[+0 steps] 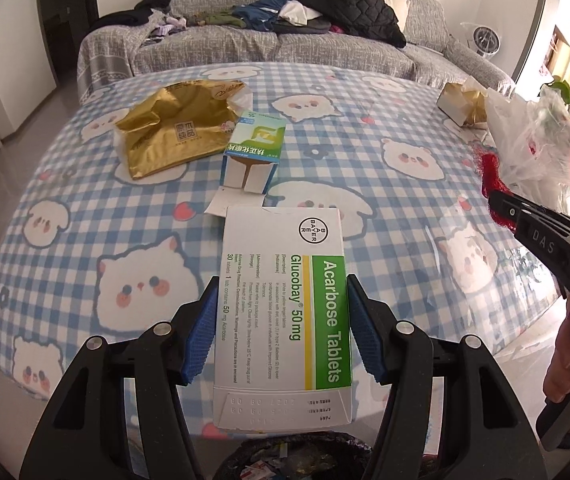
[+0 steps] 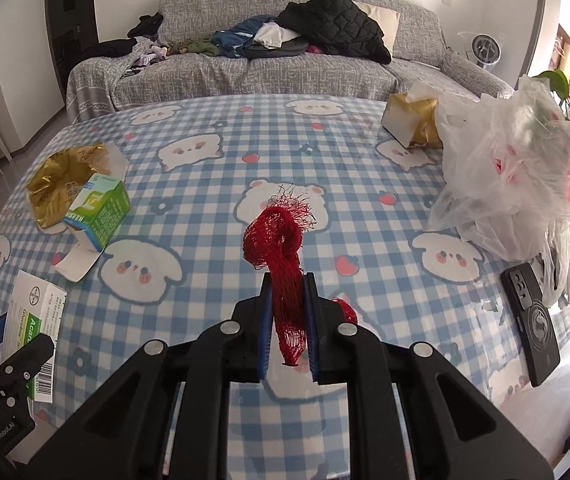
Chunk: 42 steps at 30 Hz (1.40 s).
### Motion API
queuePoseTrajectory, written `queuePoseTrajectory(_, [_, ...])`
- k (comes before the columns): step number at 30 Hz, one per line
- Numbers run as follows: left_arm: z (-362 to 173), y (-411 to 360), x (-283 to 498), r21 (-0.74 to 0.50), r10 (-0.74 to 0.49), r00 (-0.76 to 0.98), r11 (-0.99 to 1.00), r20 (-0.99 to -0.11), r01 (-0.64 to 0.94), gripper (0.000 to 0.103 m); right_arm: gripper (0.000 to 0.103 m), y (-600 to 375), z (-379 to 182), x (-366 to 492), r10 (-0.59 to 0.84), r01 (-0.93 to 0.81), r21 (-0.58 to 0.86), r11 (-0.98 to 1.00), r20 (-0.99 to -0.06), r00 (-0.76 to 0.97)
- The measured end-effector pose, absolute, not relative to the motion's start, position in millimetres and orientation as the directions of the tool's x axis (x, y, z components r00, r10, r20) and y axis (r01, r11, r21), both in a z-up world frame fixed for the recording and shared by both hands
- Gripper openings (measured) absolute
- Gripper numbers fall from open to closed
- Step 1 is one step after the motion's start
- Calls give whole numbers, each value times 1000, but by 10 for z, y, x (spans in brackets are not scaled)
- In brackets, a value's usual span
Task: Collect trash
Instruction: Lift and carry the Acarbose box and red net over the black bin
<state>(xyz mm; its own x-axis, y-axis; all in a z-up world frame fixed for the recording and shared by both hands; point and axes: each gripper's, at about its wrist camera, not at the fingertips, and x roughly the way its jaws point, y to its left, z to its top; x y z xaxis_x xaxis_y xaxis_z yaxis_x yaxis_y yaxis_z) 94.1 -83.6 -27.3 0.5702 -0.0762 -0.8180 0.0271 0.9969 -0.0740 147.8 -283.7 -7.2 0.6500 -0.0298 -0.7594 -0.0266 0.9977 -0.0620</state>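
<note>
My left gripper (image 1: 283, 292) is shut on a white and green medicine box (image 1: 285, 300), lifted above the checked tablecloth (image 1: 385, 208); the box (image 2: 35, 320) also shows at the left edge of the right wrist view. My right gripper (image 2: 288, 284) is shut on a red mesh net (image 2: 281, 248), which curls up past the fingertips. The same net (image 1: 493, 184) and the right gripper's black body appear at the right of the left wrist view. A dark trash bin (image 1: 285, 458) with scraps inside lies just below the held box.
On the table lie a gold foil bag (image 1: 173, 128), a small green and blue carton (image 1: 255, 148) with open flaps, a gold tissue pack (image 2: 409, 124), a crumpled clear plastic bag (image 2: 513, 176) and a black phone (image 2: 533, 320). A grey sofa (image 2: 245, 68) with clothes stands behind.
</note>
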Motion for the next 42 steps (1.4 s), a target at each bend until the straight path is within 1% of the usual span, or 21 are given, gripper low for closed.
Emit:
queuePoseTrajectory(5, [-253, -800, 710, -69, -70, 579, 997, -812, 25, 59, 14, -2803, -42, 1254, -21, -48, -70, 996, -753, 658])
queuePoseTrajectory(11, [-310, -684, 472, -57, -51, 574, 998, -817, 7, 59, 14, -2809, -7, 957, 4, -56, -45, 997, -748, 663])
queuePoseTrajectory(17, [-379, -592, 253, -75, -57, 560, 997, -826, -10, 59, 14, -2679, 2, 656, 26, -87, -44, 995, -740, 672])
queuePoseTrajectory(22, [-375, -490, 79, -93, -55, 564, 995, -824, -39, 59, 14, -2538, -79, 446, 39, -107, -43, 993, -747, 664])
queuePoseTrajectory(28, [-402, -437, -141, -85, -38, 566, 995, -823, -56, 59, 14, -2407, -102, 243, 69, -137, -30, 990, -745, 664])
queuePoseTrajectory(38, [-472, -412, -473, -69, -19, 581, 996, -814, -63, 59, 14, -2331, -258, -117, 101, -143, 11, 990, -757, 646])
queuePoseTrajectory(42, [-551, -417, -628, -84, -34, 568, 995, -822, -61, 59, 14, -2337, -345, -270, 105, -140, 19, 990, -764, 637])
